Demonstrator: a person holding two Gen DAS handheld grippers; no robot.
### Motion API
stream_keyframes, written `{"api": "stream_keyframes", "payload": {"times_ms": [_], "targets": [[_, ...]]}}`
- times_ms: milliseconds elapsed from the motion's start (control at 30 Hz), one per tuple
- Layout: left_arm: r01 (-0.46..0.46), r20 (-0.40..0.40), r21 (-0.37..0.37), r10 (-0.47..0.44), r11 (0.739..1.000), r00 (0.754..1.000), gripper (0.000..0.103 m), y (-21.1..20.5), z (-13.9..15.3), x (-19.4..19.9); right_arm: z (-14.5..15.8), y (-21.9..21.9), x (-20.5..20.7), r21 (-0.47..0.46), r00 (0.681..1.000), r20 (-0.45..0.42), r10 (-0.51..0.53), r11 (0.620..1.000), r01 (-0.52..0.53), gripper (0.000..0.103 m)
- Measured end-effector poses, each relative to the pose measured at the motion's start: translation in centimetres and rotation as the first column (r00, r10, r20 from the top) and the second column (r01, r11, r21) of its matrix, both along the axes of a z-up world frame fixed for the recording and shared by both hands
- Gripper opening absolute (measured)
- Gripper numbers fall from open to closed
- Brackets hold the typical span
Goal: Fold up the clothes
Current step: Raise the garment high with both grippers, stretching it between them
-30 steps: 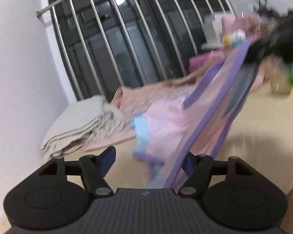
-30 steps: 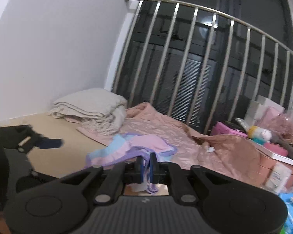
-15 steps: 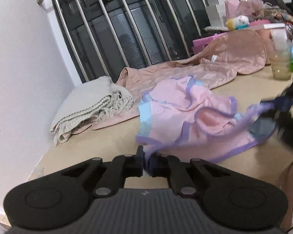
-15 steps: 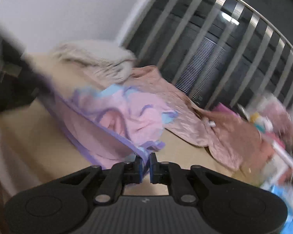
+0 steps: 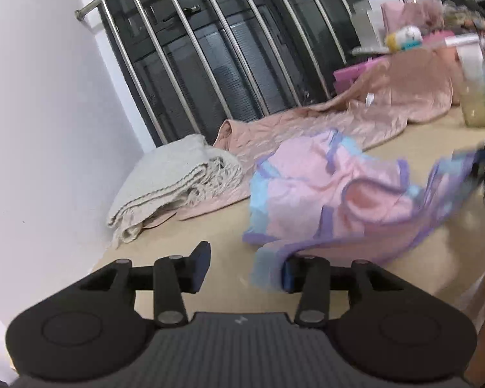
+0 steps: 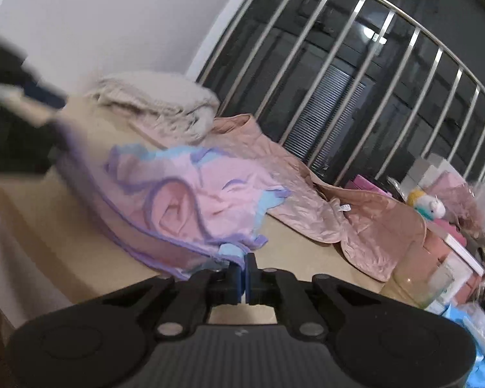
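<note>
- Two grippers are at work on one garment. My left gripper (image 5: 242, 266) stands spread wide, with a corner of the pink top (image 5: 333, 194) draped against its right finger only, so nothing is clamped there.
- My right gripper (image 6: 245, 274) has its blue pads pressed together, pinching the top's purple-edged hem at the near end.
- Risk one, as I judge it: with the left side loose, a pull from the right alone would drag the whole top across the table (image 5: 229, 226) instead of stretching it flat, and the fold would come out crooked.
- Risk two: the pinch takes only a thin bit of hem, and this soft, floppy knit could slide out under a quick tug.
- The top lies bunched in the middle of the table, pale pink with light blue patches and purple trim, creased into soft ridges; its far edge is blurred, so I cannot tell how it lies there.
- Just beyond it sprawls a shiny, crinkled pink jacket (image 5: 323, 126); the top's far edge seems to overlap it, and the two could snag or be swept along together.
- To the far left sits a folded cream blanket (image 5: 174, 177), coarse-woven with a fringed edge.
- A tall clear jar (image 5: 475, 97) stands near the right edge; a swinging sleeve could knock it over.
- Steel bars (image 5: 210, 48) curve behind everything.
</note>
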State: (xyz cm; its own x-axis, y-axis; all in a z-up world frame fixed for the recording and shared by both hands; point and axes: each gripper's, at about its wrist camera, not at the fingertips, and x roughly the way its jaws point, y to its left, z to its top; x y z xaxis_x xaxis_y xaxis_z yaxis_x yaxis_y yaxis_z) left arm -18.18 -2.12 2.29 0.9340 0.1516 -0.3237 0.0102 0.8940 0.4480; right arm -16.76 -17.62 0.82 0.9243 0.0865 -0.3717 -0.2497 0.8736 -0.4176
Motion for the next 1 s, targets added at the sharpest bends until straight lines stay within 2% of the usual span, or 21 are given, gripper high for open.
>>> {"api": "stream_keyframes", "payload": {"times_ms": [167,233,300,367,400,433,500,567,633,733,767,833,900,1000], "targets": [[0.023,-0.005,0.032,-0.023,0.999,1.0,0.045,-0.3,-0.5,-1.3,2.1,-2.4,0.2,0.118,0.999,-0.022,-0.035,0.992,0.037,0.001],[0.032,0.012,0.066,-0.033,0.997,0.999,0.044,-0.8,-0.2,-1.9,2.5,-2.7,-0.1,0.132,0.999,-0.025,-0.049,0.99,0.051,0.001],[0.073,0.008,0.057,-0.074,0.996,0.997,0.004,-0.8,1.8,-1.7,3.3,-2.8,-0.6,0.153,0.999,-0.024,-0.027,0.988,0.031,0.001],[0.115,0.005,0.047,-0.115,0.992,0.993,0.003,-0.9,3.7,-1.5,5.1,-3.0,-0.9,0.171,1.0,-0.001,0.002,0.985,-0.002,0.001],[0.141,0.012,0.029,-0.141,0.99,0.99,0.003,-0.7,5.3,-1.4,6.5,-3.2,-0.9,0.177,1.0,0.021,0.021,0.984,-0.024,0.001],[0.178,0.031,-0.018,-0.177,0.984,0.984,0.003,-0.1,8.2,-1.1,7.9,-3.3,-1.0,0.183,0.998,0.044,0.04,0.982,-0.047,0.001],[0.25,0.057,-0.13,-0.244,0.96,0.968,0.003,1.3,14.5,-0.7,12.6,-4.2,-1.2,0.213,0.991,0.108,0.075,0.972,-0.097,0.001],[0.309,0.092,-0.209,-0.295,0.928,0.951,0.003,2.8,21.0,-0.6,18.4,-5.3,-1.9,0.228,0.976,0.192,0.102,0.963,-0.145,0.001],[0.352,0.142,-0.225,-0.326,0.909,0.935,0.003,3.6,27.1,-1.3,24.7,-6.6,-3.1,0.247,0.956,0.27,0.115,0.951,-0.185,0.001],[0.411,0.223,-0.217,-0.365,0.885,0.904,0.003,4.3,35.2,-3.0,33.0,-8.4,-5.2,0.271,0.928,0.341,0.152,0.929,-0.252,0.001],[0.428,0.251,-0.205,-0.375,0.88,0.892,0.003,4.4,37.4,-3.7,35.0,-8.7,-5.9,0.269,0.921,0.357,0.16,0.926,-0.265,0.001],[0.45,0.284,-0.195,-0.389,0.872,0.876,0.003,4.4,40.6,-4.6,38.9,-9.3,-7.4,0.267,0.904,0.395,0.164,0.921,-0.283,0.001],[0.469,0.313,-0.194,-0.399,0.861,0.862,0.004,4.4,43.5,-5.1,41.5,-9.5,-8.3,0.259,0.896,0.411,0.17,0.92,-0.293,0.001],[0.482,0.311,-0.211,-0.409,0.85,0.858,0.004,4.1,45.3,-4.3,43.6,-9.5,-8.3,0.245,0.89,0.428,0.154,0.929,-0.278,0.001]]}}
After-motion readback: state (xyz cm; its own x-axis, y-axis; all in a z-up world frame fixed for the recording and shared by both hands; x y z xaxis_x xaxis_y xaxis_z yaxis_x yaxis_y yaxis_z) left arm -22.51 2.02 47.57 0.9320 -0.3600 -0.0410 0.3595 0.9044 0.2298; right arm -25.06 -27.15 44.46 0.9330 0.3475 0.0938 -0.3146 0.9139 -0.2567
